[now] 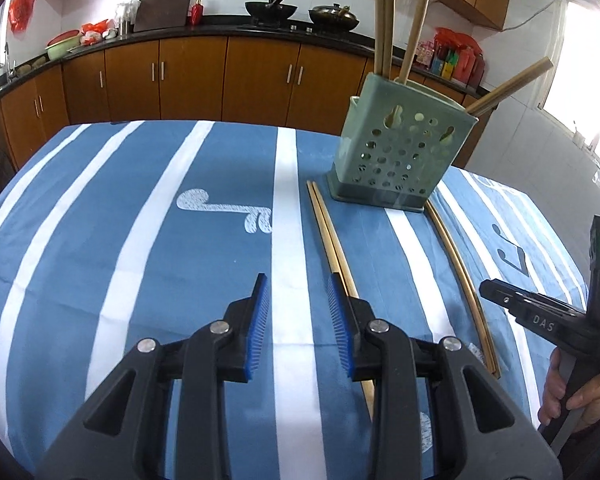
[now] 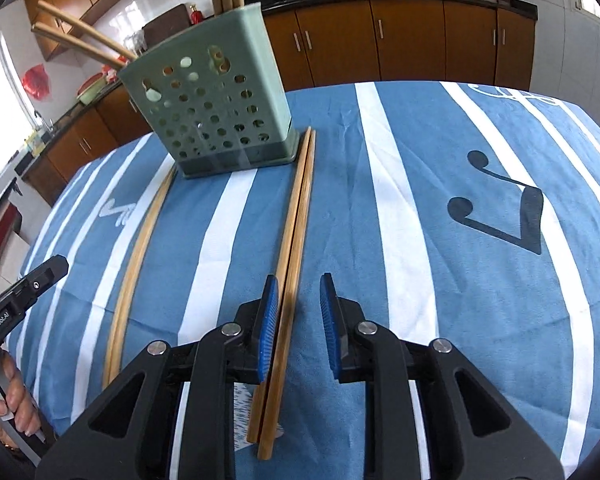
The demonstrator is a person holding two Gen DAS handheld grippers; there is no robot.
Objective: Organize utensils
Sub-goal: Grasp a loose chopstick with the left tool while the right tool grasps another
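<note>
A green perforated utensil holder (image 1: 396,148) (image 2: 216,120) stands on the blue striped tablecloth with several wooden chopsticks upright in it. Two pairs of chopsticks lie flat on the cloth. One pair (image 1: 332,248) (image 2: 140,248) runs from the holder's left side and passes just under the right finger of my left gripper (image 1: 297,280). That gripper is open with only cloth between its blue pads. The other pair (image 1: 464,280) (image 2: 296,232) lies below the gap of my right gripper (image 2: 299,280), close to its left pad. The right gripper is open and its pads are not pressing on the sticks.
The table (image 1: 100,208) has its far edge just behind the holder. Brown kitchen cabinets (image 1: 188,76) and a dark counter with pans stand beyond. A person's hand (image 1: 572,392) holds the right tool; another hand (image 2: 16,404) holds the left one.
</note>
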